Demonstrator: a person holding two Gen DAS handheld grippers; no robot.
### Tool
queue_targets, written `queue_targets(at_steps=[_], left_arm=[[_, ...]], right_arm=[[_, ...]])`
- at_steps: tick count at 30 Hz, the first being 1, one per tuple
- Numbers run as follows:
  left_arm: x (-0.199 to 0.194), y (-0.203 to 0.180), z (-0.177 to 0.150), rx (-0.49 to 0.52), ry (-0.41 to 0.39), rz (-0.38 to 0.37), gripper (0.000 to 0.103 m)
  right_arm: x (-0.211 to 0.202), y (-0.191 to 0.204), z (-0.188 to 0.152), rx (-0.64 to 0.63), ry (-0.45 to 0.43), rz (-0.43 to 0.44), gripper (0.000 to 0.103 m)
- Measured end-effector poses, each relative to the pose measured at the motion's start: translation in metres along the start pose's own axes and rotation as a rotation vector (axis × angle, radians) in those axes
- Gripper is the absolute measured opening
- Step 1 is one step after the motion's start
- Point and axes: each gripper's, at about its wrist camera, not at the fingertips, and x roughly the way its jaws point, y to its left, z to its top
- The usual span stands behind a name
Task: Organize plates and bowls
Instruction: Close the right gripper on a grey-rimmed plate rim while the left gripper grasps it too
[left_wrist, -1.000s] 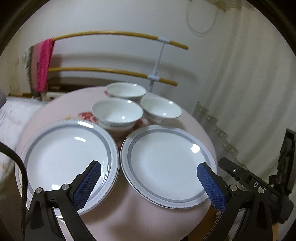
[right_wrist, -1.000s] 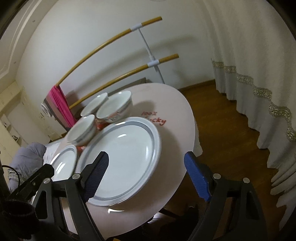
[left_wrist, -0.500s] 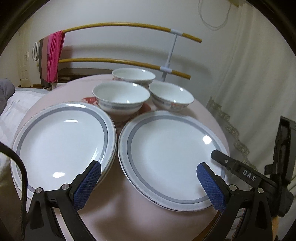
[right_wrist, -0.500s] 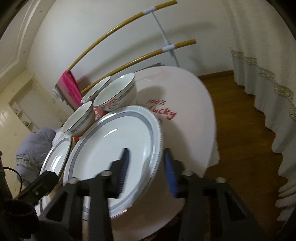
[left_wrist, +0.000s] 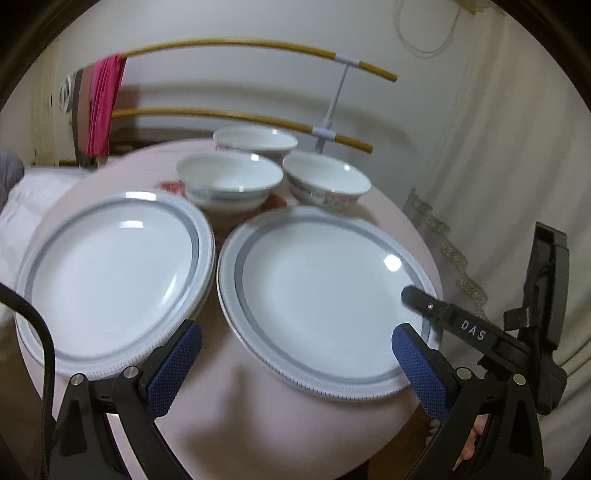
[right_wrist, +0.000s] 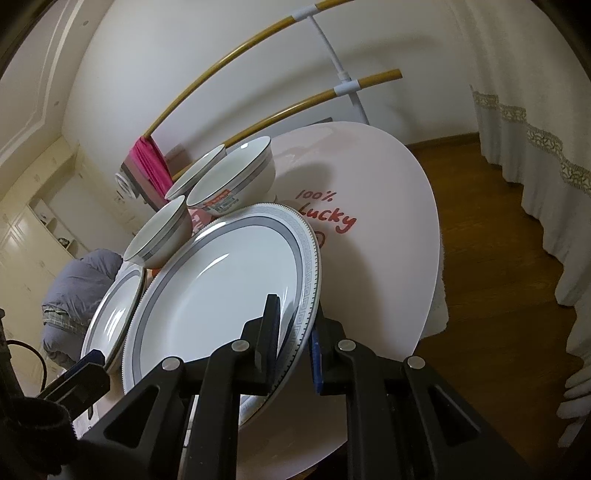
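Left wrist view: left gripper spread wide above the round table; right plate at centre, left plate at 9 o'clock, three bowls at 12.

Right wrist view: right gripper clamped on the right plate's rim at 5 o'clock.

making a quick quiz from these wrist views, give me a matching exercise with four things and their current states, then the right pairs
Things:
1. right gripper
2. left gripper
3. left plate
4. pink cloth

States:
A. hangs over the yellow rail
B. shut on the rim of the right plate
C. lies on the table, nothing gripping it
D. open, holding nothing

Pairs: 1-B, 2-D, 3-C, 4-A
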Motion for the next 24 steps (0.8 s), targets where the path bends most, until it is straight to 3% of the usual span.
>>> queue_targets(at_steps=[6, 13, 16, 18, 19, 24], left_arm=[[0.013, 0.008, -0.004, -0.068, 0.057, 0.008, 0.099], [0.028, 0.010, 0.003, -0.117, 0.080, -0.016, 0.086], [0.034, 0.018, 0.010, -0.143, 0.073, -0.018, 0.075], [0.038, 0.022, 0.013, -0.153, 0.066, -0.025, 0.053], [0.041, 0.023, 0.014, -0.145, 0.080, -0.031, 0.050], [0.045, 0.023, 0.012, -0.114, 0.074, -0.024, 0.045]], right_arm=[[0.000, 0.000, 0.000, -0.015, 0.002, 0.005, 0.015], [0.001, 0.001, 0.002, -0.028, 0.009, 0.006, 0.015], [0.002, 0.000, 0.002, -0.030, 0.011, 0.010, 0.015], [0.002, 0.001, 0.002, -0.033, 0.012, 0.010, 0.015], [0.002, 0.000, 0.002, -0.032, 0.013, 0.010, 0.015], [0.003, 0.001, 0.002, -0.031, 0.011, 0.006, 0.015]])
